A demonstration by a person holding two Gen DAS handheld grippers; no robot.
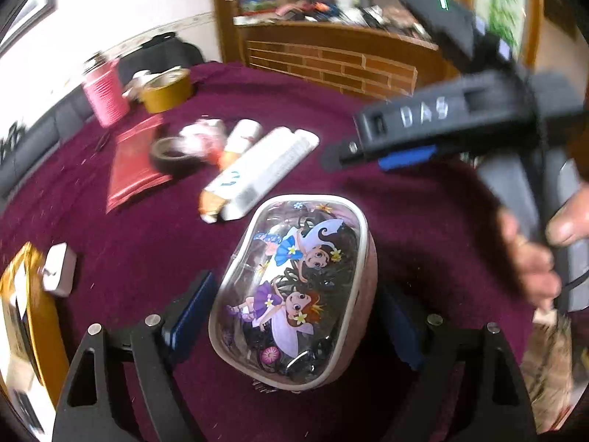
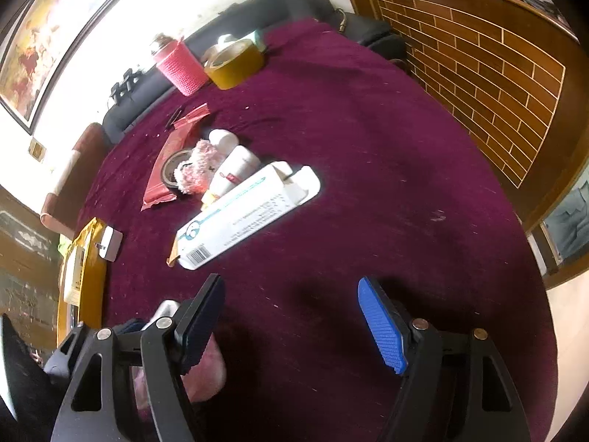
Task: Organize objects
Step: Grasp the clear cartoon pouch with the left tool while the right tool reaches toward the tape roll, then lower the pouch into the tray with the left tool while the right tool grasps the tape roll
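Both grippers apart, empty, over maroon tablecloth; brick-pattern wall behind.

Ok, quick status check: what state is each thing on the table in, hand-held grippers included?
Cartoon pouch: lying flat, between the left fingers, not visibly pressed.
White carton: lying on its side, far end flap open.
Brown tape roll: standing on its flat side.
Pink bottle: upright, capped.
Left hand-held gripper: open around the pouch.
Right hand-held gripper: open, nothing between its fingers.
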